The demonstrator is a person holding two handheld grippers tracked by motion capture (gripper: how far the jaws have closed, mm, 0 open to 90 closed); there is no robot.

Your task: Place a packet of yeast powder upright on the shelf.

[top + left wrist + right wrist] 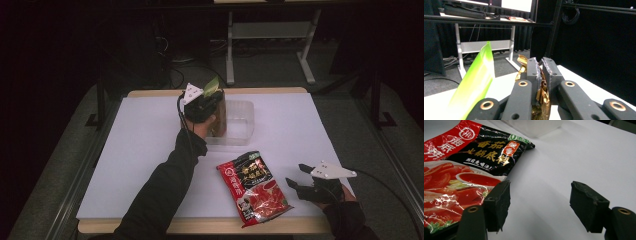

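Left gripper (212, 102) pinching gold packet (541, 96) upright over clear tray (242, 125), probably for drop-in; right gripper (540, 203) wide, empty beside red pouch (255, 187).

The right tool (540, 207) has its jaws spread wide over the white bench (579, 157), nothing between them; the red and black sauce packet (461, 165) lies flat beside one jaw
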